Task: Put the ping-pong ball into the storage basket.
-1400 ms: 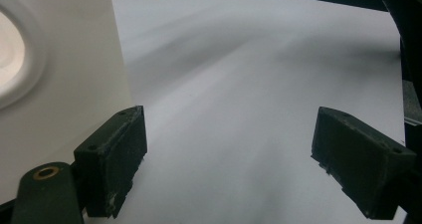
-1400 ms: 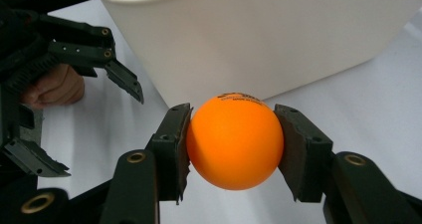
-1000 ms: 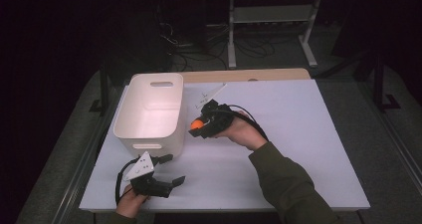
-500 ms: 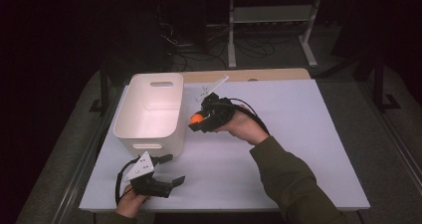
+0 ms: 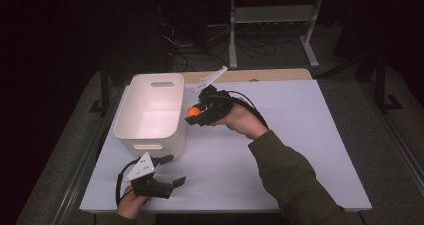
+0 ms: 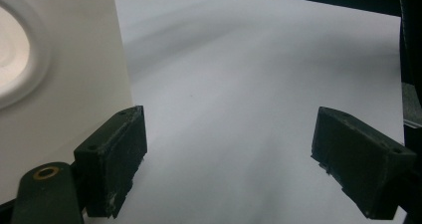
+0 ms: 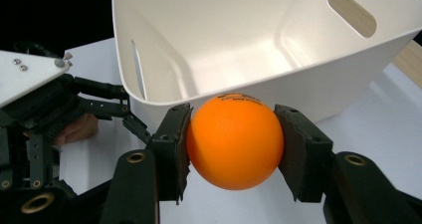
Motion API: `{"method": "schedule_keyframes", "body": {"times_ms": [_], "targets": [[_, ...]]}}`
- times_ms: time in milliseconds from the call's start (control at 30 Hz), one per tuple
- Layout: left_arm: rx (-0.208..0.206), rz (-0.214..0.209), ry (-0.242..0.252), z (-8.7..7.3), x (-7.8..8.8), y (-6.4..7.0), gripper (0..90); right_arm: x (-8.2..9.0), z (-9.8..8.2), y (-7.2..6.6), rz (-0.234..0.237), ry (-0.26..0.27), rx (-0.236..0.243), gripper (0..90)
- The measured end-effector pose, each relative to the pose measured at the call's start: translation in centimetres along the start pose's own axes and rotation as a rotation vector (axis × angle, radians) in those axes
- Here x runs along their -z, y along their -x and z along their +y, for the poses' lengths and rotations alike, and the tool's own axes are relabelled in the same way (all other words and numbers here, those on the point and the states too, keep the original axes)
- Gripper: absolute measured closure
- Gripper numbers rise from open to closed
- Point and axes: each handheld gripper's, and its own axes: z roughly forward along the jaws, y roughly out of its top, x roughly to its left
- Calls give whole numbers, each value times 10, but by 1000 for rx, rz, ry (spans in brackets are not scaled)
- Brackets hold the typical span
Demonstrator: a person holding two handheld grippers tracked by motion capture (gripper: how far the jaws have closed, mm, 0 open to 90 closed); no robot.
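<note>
Your left gripper (image 5: pixel 172 171) sits low on the desk (image 5: pixel 300 150), jaws spread wide with bare desk between them, just beside the near wall of the white bin (image 5: pixel 150 137). Bin interior looks empty as far as I can see; the near corner is hidden in the right gripper view. Your right gripper (image 5: pixel 196 112) pinches the orange ball (image 7: pixel 235 142) between both pads, just outside the bin's right rim, about rim height.

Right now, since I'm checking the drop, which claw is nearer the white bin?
Right. The right claw, shut on the orange ball, hangs beside the white bin's right rim. The left claw, open, rests just off its near corner.
</note>
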Motion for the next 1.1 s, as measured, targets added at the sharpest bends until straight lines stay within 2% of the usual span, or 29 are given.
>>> {"method": "schedule_keyframes", "body": {"times_ms": [567,1100], "targets": [[3,-4,3,0,0,0,141,-6,20,-3,-2,11,23,496],[5,-5,1,0,0,-1,141,-23,35,-9,16,9,42,496]]}}
